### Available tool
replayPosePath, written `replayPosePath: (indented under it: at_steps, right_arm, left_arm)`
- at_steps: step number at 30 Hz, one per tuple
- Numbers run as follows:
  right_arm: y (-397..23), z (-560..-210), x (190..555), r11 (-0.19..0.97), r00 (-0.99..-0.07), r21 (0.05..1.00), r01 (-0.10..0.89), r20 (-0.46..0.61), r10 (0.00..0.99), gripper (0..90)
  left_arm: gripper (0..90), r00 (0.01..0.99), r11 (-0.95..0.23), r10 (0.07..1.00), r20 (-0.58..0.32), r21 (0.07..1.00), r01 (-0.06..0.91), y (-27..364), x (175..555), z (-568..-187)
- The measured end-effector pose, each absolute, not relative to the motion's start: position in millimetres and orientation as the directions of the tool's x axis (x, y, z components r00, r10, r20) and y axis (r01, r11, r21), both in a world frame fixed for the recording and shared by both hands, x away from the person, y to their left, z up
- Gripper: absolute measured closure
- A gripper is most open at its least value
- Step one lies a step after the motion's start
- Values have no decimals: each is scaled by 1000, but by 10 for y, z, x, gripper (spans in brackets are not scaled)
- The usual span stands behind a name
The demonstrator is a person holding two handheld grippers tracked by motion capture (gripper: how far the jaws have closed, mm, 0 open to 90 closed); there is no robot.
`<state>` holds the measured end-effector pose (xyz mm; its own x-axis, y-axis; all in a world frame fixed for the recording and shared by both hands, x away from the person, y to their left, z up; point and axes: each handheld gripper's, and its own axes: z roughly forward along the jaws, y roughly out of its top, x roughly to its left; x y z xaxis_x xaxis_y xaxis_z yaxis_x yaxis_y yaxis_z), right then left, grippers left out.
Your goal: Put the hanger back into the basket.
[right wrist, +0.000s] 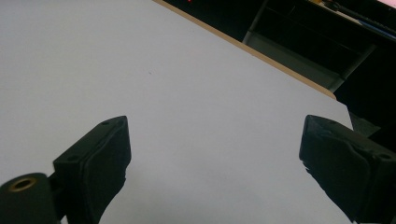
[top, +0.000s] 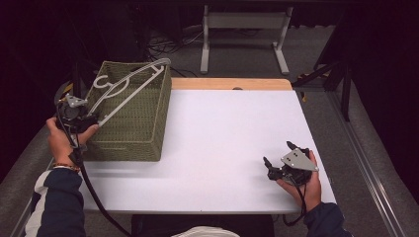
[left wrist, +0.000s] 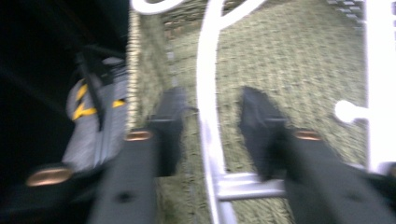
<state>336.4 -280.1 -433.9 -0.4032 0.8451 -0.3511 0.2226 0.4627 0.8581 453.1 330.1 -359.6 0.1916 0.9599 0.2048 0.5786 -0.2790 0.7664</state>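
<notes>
The left tongs (top: pixel 94 120) straddle a white hanger (top: pixel 129 84) bar over the woven basket (top: pixel 148 129), spread, seemingly mid-placement; the right tongs (top: pixel 280 157) rest spread on the tabletop (top: pixel 222 133).

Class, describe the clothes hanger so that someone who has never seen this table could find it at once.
Start at the white table and go to its left edge, where a green woven basket stands. Across the basket's open top lies the hanger, one rod between the left gripper jaws. It is thin, pale and triangular with a hook.
</notes>
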Motion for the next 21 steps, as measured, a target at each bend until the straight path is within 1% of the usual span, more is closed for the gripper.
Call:
replayPosePath:
  at_steps: [1,2,4,5,6,7,8,9,10,11,13,14,16,17,18,19,20,21]
  right_arm:
    - [-2801,-4338,3362,464,-406,857,223,-352,844,98]
    - [-2800,-4337,3359,464,-407,858,222,-351,844,98]
    - [-2801,-4338,3358,466,-410,856,224,-351,842,98]
    - [-2802,-4340,3361,466,-411,856,225,-350,842,99]
    - [-2802,-4343,3365,467,-411,855,226,-351,841,99]
    - [-2802,-4343,3365,467,-411,855,226,-351,841,99]
    - [-2796,-4347,3368,468,-415,854,228,-350,840,99]
    - [-2793,-4348,3367,471,-417,852,228,-352,838,100]
    - [-2789,-4349,3368,475,-421,850,227,-354,835,100]
    - [-2785,-4349,3368,475,-422,850,229,-353,835,100]
    - [-2784,-4350,3370,475,-423,849,230,-353,835,100]
    - [-2785,-4350,3371,475,-424,849,231,-351,835,100]
    - [-2790,-4349,3371,472,-425,851,232,-347,836,100]
    - [-2790,-4349,3371,472,-425,851,232,-347,836,100]
    - [-2794,-4350,3374,470,-427,852,232,-345,836,100]
    - [-2795,-4352,3375,470,-428,851,234,-343,836,100]
    - [-2795,-4355,3376,471,-429,850,235,-344,835,100]
    - [-2794,-4356,3375,472,-431,850,235,-344,834,100]
  left_arm:
    - [585,213,-285,957,197,767,575,3304,4530,-3600]
    - [594,214,-291,956,203,770,568,3302,4524,-3603]
    - [529,238,-296,952,193,777,556,3303,4511,-3596]
    - [541,243,-298,951,190,775,558,3302,4508,-3592]
    - [604,243,-298,951,190,775,558,3302,4508,-3592]
    - [604,256,-336,940,228,757,561,3278,4503,-3588]
    - [680,271,-366,929,252,741,563,3256,4504,-3588]
    - [730,286,-377,924,254,732,567,3239,4515,-3595]
    - [868,331,-400,911,245,716,572,3221,4536,-3605]
    - [845,330,-413,907,262,705,576,3199,4553,-3613]
    - [849,305,-411,911,278,676,612,3165,4595,-3621]
    - [832,299,-413,911,286,669,618,3160,4606,-3622]
    - [789,272,-387,922,276,682,621,3171,4601,-3626]
    - [789,271,-376,926,263,689,619,3188,4596,-3620]
    - [717,266,-365,930,252,700,614,3196,4584,-3618]
    - [674,267,-360,932,245,710,605,3208,4564,-3615]
    - [719,278,-357,932,232,718,597,3220,4552,-3612]
    - [712,274,-348,935,225,729,589,3225,4543,-3611]
